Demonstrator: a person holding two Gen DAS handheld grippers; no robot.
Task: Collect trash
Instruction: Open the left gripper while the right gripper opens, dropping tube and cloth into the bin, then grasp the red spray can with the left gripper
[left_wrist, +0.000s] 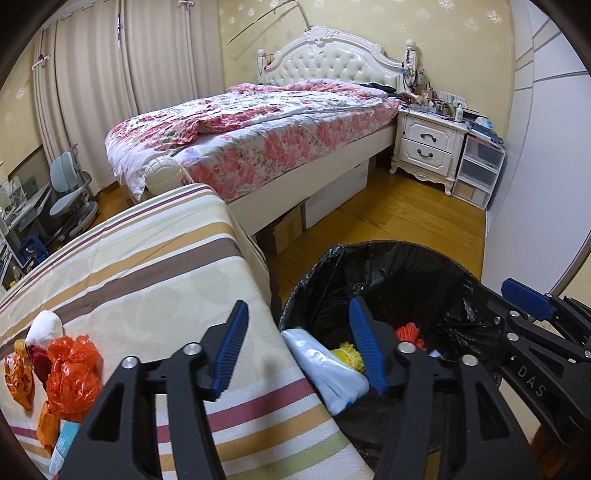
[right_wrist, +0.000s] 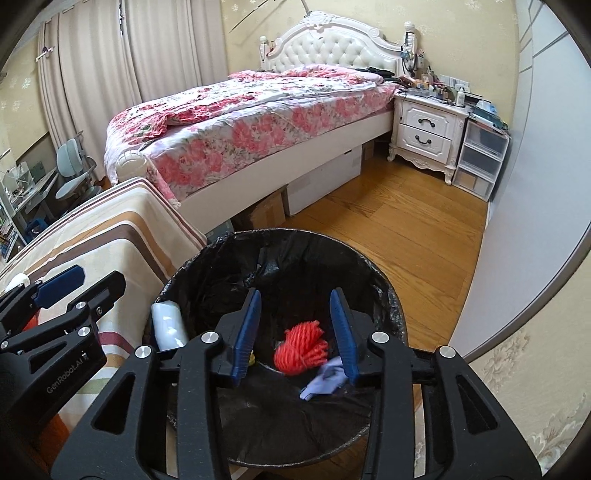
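Trash lies in two places: some inside the black-lined bin (right_wrist: 280, 258), some on the striped desk (left_wrist: 155, 258) beside it. In the bin sit a red bundle (right_wrist: 301, 347), a yellow bundle (left_wrist: 349, 356) and a blurred pale scrap (right_wrist: 325, 380); a white bag (left_wrist: 325, 369) leans on its rim. Red wrappers (left_wrist: 70, 373) remain on the desk. The left tool (left_wrist: 299, 347) and right tool (right_wrist: 295, 332) are both open, gripping nothing.
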